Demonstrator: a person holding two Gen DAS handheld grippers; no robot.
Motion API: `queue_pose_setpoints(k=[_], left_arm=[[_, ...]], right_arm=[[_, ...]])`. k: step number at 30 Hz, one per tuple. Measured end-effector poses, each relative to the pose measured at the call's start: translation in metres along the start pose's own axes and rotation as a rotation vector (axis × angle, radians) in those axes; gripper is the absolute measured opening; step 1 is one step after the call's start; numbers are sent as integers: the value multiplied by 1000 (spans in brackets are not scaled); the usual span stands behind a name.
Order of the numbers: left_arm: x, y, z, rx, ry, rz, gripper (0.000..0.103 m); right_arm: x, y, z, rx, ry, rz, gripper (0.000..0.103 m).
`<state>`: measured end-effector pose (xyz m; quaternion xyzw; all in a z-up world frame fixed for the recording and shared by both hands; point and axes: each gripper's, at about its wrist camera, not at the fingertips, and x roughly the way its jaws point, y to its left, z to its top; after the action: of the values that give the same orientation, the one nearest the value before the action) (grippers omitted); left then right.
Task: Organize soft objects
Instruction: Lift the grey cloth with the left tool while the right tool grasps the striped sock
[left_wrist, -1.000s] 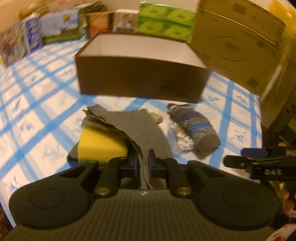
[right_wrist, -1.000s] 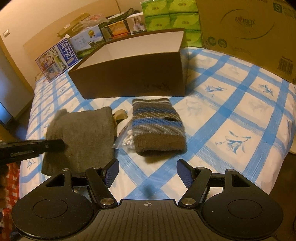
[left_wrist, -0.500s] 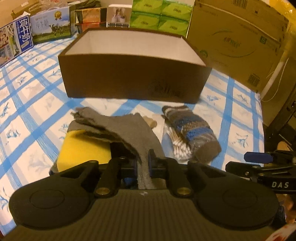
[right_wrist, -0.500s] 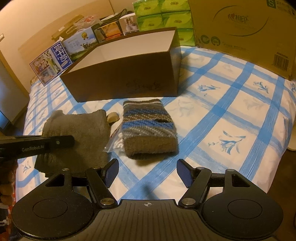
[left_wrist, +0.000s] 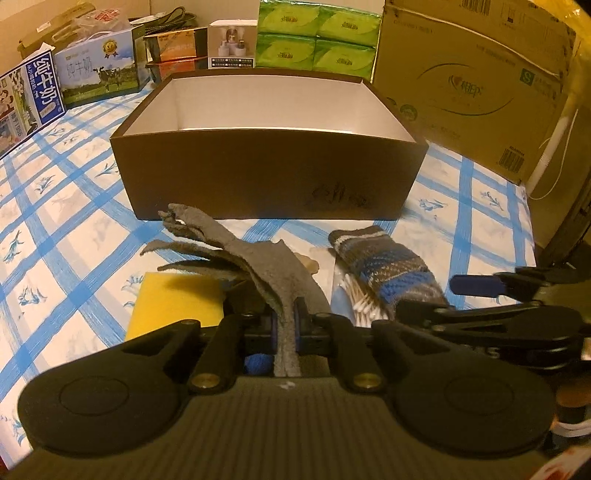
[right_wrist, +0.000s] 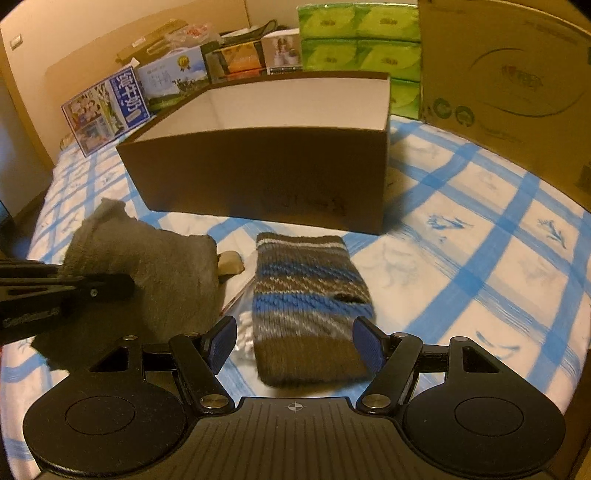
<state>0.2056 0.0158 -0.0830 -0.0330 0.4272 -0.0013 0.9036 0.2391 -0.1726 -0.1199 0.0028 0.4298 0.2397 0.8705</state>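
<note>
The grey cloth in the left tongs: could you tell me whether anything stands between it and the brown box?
Nothing visible does. The left tongs are shut on the grey cloth, lifted above the yellow sponge. Only bare bedsheet lies ahead to the brown box, whose open top shows nothing inside. Its near wall must be cleared.

One brown box (left_wrist: 269, 173), one grey cloth (left_wrist: 273, 266), one yellow sponge (left_wrist: 173, 306), one striped knitted pouch (right_wrist: 306, 295) and one bag of cotton swabs (left_wrist: 356, 295) are counted; four green tissue packs (left_wrist: 317, 35) are seen at upper centre.
</note>
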Motion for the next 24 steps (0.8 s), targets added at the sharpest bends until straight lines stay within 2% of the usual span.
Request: queue_pose_setpoints(k=[6, 11, 13, 14, 16, 19, 24], left_arm=[[6, 1, 3, -1, 6, 8, 7], [9, 3, 4, -6, 10, 14, 7], [10, 3, 4, -5, 11, 16, 7], [10, 3, 4, -4, 11, 17, 7], [11, 3, 3, -4, 12, 19, 7], [10, 3, 3, -4, 13, 19, 7], [8, 2, 4, -5, 9, 9, 7]], right_arm=[[21, 0, 1, -11, 30, -43, 69], [28, -3, 0, -12, 37, -45, 67], [28, -3, -1, -14, 36, -40, 44], [28, -3, -1, -16, 41, -31, 41], [27, -2, -1, -21, 38, -26, 25], [20, 0, -2, -44, 11, -31, 19], [1, -4, 0, -24, -35, -21, 16]])
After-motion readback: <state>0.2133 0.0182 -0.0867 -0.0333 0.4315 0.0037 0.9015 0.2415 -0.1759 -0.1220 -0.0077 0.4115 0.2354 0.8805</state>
